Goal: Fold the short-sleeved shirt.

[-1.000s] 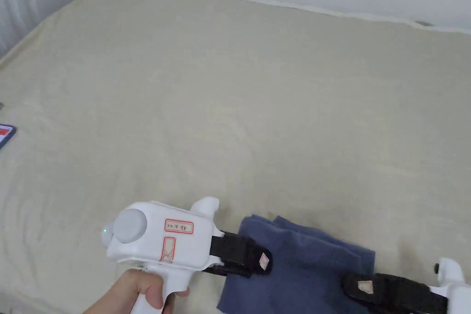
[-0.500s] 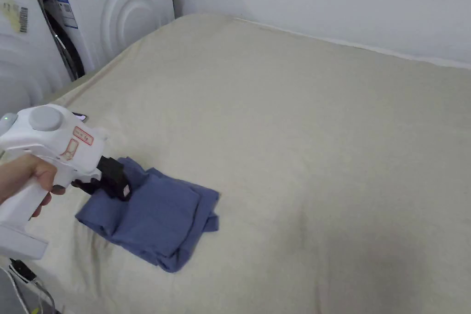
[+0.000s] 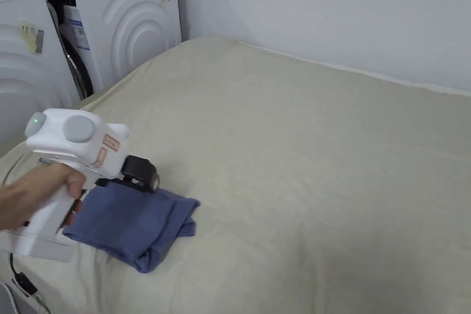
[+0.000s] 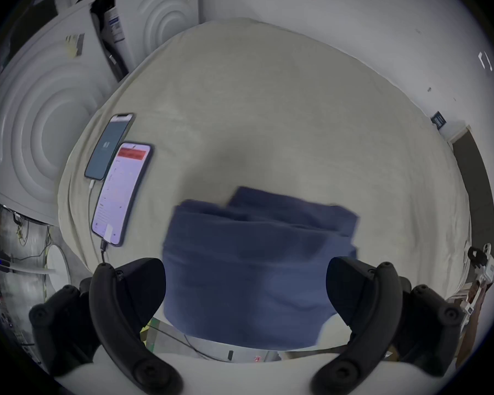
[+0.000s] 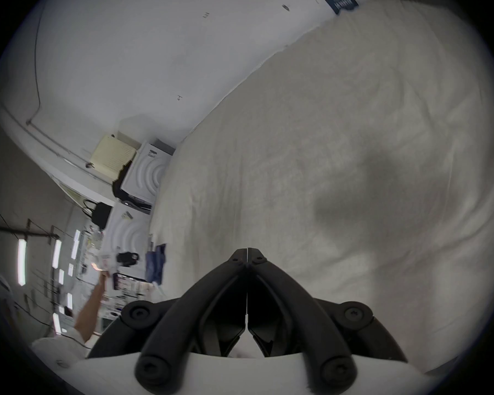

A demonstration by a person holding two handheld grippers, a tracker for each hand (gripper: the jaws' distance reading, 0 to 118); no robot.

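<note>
Shirt (image 3: 131, 223), folded and blue, lies on the beige bed (image 3: 299, 145) under the wide-apart left tongs (image 4: 246, 295); right tongs (image 5: 247, 254) are pressed together, empty.

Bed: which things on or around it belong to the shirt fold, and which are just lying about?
Job:
- shirt, folded, on the bed
- left tool, jaws open
- right tool, jaws shut, empty

Lying about:
- two phones on the bed's corner
- washing machines beside the bed
</note>
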